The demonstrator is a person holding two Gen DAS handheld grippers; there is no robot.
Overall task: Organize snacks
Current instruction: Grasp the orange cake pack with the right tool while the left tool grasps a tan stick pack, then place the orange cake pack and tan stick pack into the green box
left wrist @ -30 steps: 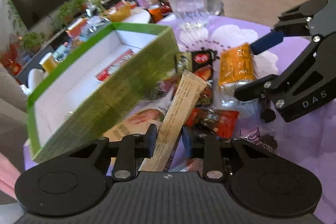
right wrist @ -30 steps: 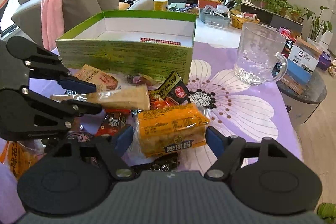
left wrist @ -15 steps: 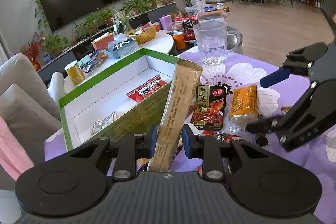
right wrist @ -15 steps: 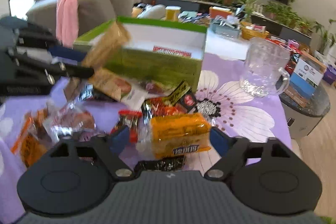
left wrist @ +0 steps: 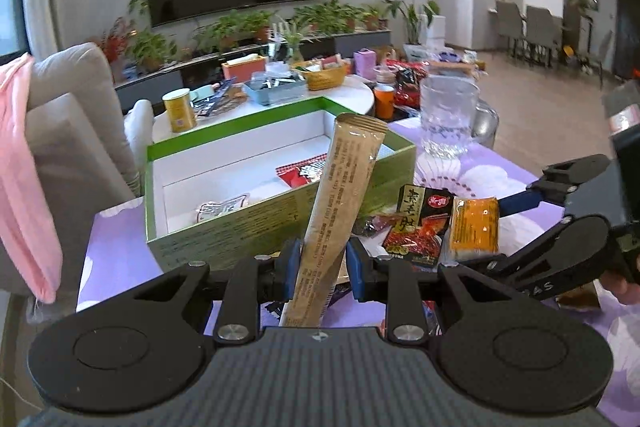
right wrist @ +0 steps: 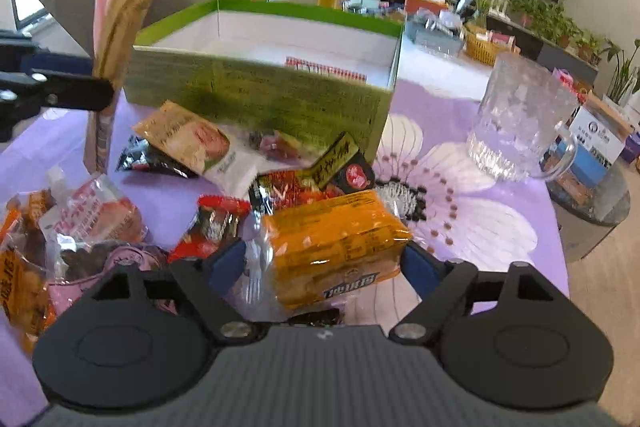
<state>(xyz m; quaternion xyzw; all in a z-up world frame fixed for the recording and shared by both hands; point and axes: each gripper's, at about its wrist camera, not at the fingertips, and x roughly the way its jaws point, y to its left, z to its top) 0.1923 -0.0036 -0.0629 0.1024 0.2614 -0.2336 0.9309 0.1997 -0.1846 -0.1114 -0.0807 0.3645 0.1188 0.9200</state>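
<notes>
In front of the green box [left wrist: 224, 231], the left gripper [left wrist: 320, 263] grips a tan stick pack [left wrist: 340, 203], held upright above the counter [right wrist: 480, 227]. The right gripper [right wrist: 324, 263] clamps an orange pack [right wrist: 336, 247] among the loose snacks [right wrist: 184, 143] just beside the box.

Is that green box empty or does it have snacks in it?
Not empty: the open green box holds a red packet and a silvery packet.
</notes>
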